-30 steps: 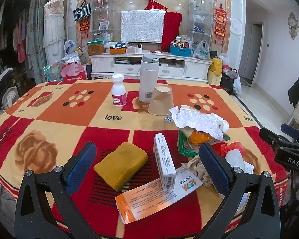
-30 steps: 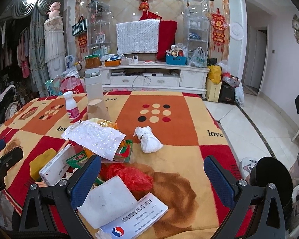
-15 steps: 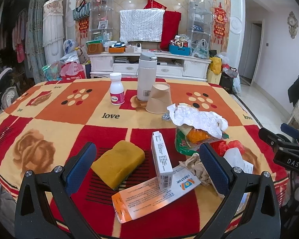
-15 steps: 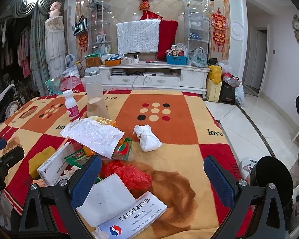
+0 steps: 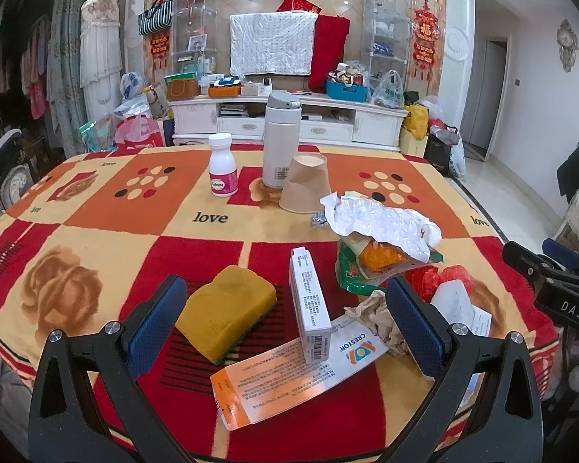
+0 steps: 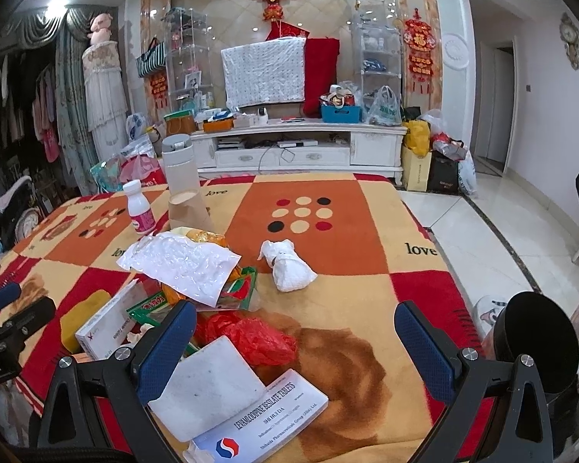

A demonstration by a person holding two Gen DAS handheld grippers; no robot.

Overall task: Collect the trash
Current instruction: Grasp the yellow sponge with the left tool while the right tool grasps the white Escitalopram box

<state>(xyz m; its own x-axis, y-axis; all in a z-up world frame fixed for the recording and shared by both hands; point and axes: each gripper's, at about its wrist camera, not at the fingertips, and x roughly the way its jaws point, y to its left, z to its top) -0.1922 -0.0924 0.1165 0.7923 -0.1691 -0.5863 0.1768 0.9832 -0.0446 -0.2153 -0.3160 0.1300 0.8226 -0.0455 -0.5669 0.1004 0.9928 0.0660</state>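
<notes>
Trash lies on a red, orange and yellow blanket-covered table [image 5: 108,200]. My left gripper [image 5: 285,324] is open and empty above a yellow sponge [image 5: 227,308], an upright white medicine box [image 5: 310,308] and a flattened orange-white carton [image 5: 297,376]. A crumpled brown paper [image 5: 374,320], bubble wrap [image 5: 382,220] over snack wrappers [image 5: 370,262] and a red plastic bag [image 6: 254,337] lie to the right. My right gripper [image 6: 295,347] is open and empty above the red bag, a white pad [image 6: 208,387] and a tablet box [image 6: 262,420]. A white tissue wad [image 6: 287,266] lies further ahead.
A white thermos [image 5: 281,139], a white pill bottle [image 5: 222,171] and an upturned paper cup [image 5: 305,189] stand at mid-table. A black round bin [image 6: 536,332] stands on the floor off the table's right edge. A TV cabinet [image 6: 301,146] lines the far wall.
Both grippers have drawn back slightly toward the near edge and risen a little; the objects appear slightly further away. Nothing on the table has moved.
</notes>
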